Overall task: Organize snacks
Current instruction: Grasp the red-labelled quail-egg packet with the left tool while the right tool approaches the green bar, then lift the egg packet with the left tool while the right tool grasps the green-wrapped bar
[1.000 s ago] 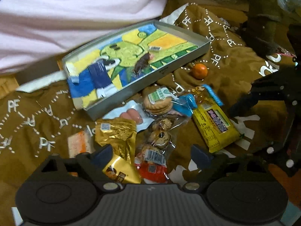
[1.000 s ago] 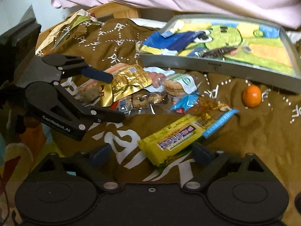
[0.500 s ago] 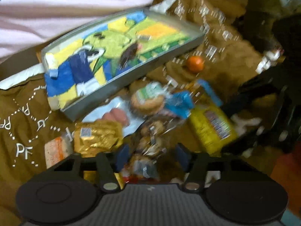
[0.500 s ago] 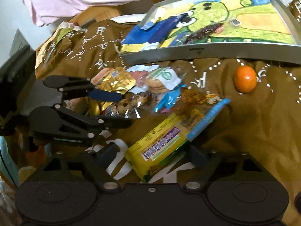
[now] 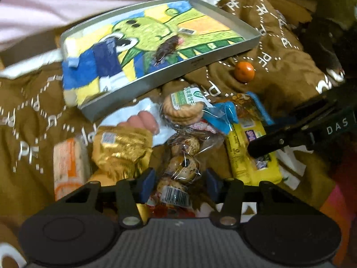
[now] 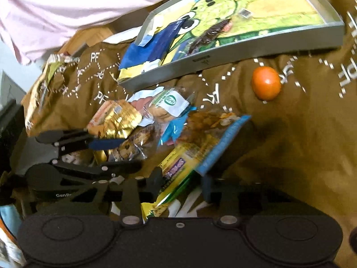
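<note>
Left wrist view: the left gripper [image 5: 179, 184] sits low over a heap of snacks on a brown cloth [image 5: 279, 62], its blue pads [image 5: 147, 182] on either side of a clear bag of cookies [image 5: 181, 156]. The pads flank the bag at a middling gap, and whether they press it cannot be told. Just left of the bag lies a gold packet [image 5: 121, 147], and beyond that an orange and white packet [image 5: 68, 163]. Above the bag are a biscuit pack [image 5: 181, 109] with a green label, a white wrapper with pink sausages [image 5: 145, 121], and a blue wrapper [image 5: 223, 116]. A yellow bar [image 5: 250, 154] lies to the right, with the right gripper's dark finger over it. A grey tray [image 5: 200, 63] with a green cartoon picture on its floor lies at the far side, tilted, holding a dark blue packet [image 5: 107, 60] and a dark snack [image 5: 166, 50]. An orange [image 5: 244, 72] rests on the cloth just beside the tray's near wall.

Right wrist view: the right gripper [image 6: 180, 183] has its fingers around the near end of the yellow bar, moderately apart; contact is unclear. The left gripper reaches in from the left at the cookie bag. Pink fabric [image 6: 67, 6] fills the background.
</note>
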Demonstrator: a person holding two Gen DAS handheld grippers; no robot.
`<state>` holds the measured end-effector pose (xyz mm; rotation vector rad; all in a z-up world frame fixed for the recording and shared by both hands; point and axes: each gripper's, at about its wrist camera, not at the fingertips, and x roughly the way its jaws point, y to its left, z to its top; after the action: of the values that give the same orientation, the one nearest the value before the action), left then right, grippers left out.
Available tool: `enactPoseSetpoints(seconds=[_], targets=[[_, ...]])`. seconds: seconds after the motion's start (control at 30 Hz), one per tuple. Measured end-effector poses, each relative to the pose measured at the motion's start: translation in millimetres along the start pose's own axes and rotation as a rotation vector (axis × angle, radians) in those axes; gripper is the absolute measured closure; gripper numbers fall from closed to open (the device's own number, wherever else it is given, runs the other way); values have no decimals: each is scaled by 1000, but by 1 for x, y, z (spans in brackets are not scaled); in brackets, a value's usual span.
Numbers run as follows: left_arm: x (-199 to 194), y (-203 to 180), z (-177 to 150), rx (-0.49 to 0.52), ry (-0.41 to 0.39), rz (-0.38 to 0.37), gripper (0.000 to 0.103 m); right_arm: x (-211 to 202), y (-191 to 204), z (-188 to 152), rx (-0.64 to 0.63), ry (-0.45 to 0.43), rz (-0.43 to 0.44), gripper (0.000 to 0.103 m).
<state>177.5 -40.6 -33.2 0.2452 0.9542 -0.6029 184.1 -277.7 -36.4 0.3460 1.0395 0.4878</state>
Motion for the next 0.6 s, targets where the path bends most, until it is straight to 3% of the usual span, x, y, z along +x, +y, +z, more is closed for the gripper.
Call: enactPoseSetpoints(seconds=[0.1,0.3,0.37,0.43,0.47,0.57,0.6], targets=[[-3,3,-1,-41,17,-13,50,3,0,0,23,30,15,64],[0,4,2,-49,30,-6,49,14,6,9,54,115,3,47],[2,2,1,-31,29,1,47,20,5,13,96,137,16,34],[2,1,0,-21,27,9,47,24,5,15,155,140,53,14],[2,0,0,-16,25,13,47,26,7,15,170,136,57,13],[2,-3,-1,-3,23,24,47,23,15,13,164,111,9,26],[1,-3,-1,-3,24,28,48,21,15,12,166,105,-4,42]])
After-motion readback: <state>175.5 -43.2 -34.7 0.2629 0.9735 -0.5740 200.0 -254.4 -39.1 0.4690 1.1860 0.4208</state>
